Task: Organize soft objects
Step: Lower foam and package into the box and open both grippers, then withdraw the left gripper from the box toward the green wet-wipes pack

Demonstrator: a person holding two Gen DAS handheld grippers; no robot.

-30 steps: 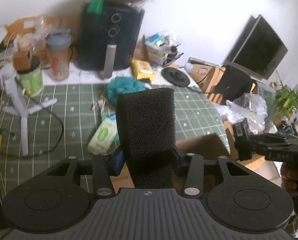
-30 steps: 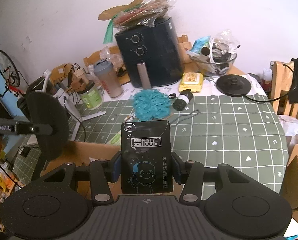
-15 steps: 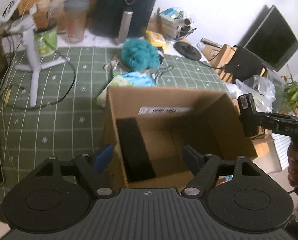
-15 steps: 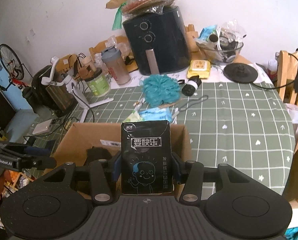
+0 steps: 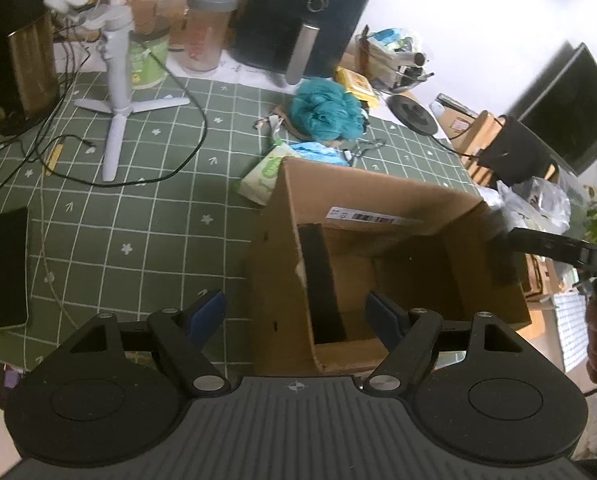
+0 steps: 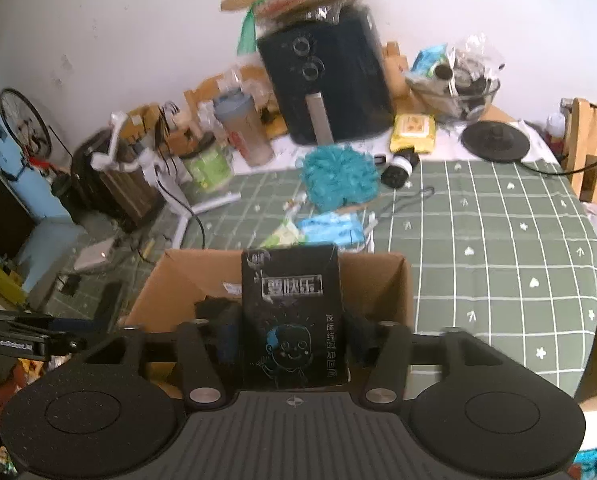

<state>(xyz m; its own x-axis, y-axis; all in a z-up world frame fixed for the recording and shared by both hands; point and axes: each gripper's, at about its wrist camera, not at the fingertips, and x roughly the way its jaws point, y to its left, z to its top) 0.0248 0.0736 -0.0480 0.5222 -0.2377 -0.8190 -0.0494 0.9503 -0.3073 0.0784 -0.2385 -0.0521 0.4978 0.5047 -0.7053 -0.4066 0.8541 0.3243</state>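
L gripper (image 5: 296, 312) spread, empty, over box (image 5: 378, 200); foam (image 5: 322, 280) stands inside at box's left wall. R gripper (image 6: 294, 336) pinches black pack (image 6: 292, 312) over box's near edge.

Box near the table's front edge, everything else piled up behind it

The cardboard box (image 5: 382, 216) sits on the table (image 5: 146, 220) with a foam block (image 5: 323, 280) standing inside against its left wall. Right behind the box there's a wipes pack (image 5: 264, 172) and a plastic packet (image 5: 316, 152), then the bath pouf (image 5: 326, 114) further back. Air fryer (image 5: 302, 20) is at the rear by the wall, shaker bottle (image 5: 206, 28) to its left, kettle (image 5: 16, 52) far left. A tripod (image 5: 118, 92) stands between kettle and pouf, and a phone (image 5: 7, 268) lies flat at the left edge. Kettle base (image 6: 494, 140) is back right.
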